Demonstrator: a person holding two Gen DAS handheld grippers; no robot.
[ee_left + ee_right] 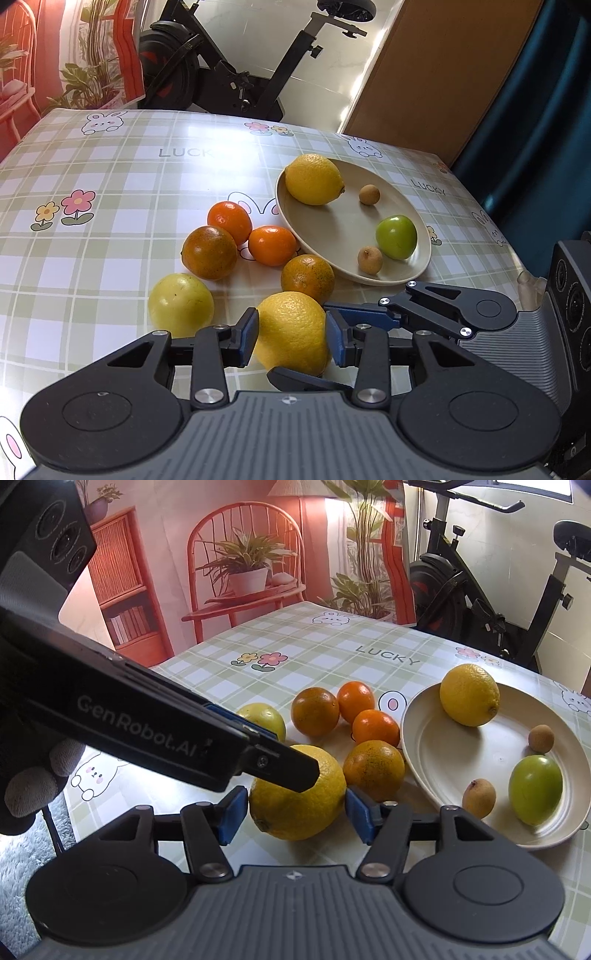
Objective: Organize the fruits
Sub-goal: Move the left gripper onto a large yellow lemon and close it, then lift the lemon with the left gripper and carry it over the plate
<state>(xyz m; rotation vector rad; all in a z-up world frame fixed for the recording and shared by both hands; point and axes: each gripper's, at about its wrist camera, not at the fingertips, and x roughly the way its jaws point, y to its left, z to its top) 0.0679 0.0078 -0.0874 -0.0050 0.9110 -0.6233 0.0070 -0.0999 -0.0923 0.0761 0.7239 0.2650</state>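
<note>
A large yellow lemon (291,332) lies on the table between the blue pads of my left gripper (291,338), whose jaws touch its sides. In the right wrist view the same lemon (295,801) sits between the pads of my right gripper (291,812), with small gaps either side. The left gripper's finger (280,768) crosses over the lemon there. A beige plate (332,236) holds a second lemon (313,179), a green fruit (396,236) and two small brown longans (369,194). Several oranges (209,252) and a pale yellow fruit (181,304) lie left of the plate.
The table has a green checked cloth with bunny prints (103,177). An exercise bike (236,74) stands behind the far edge. A gloved hand (33,782) holds the left gripper. A brown door (436,74) is at the back right.
</note>
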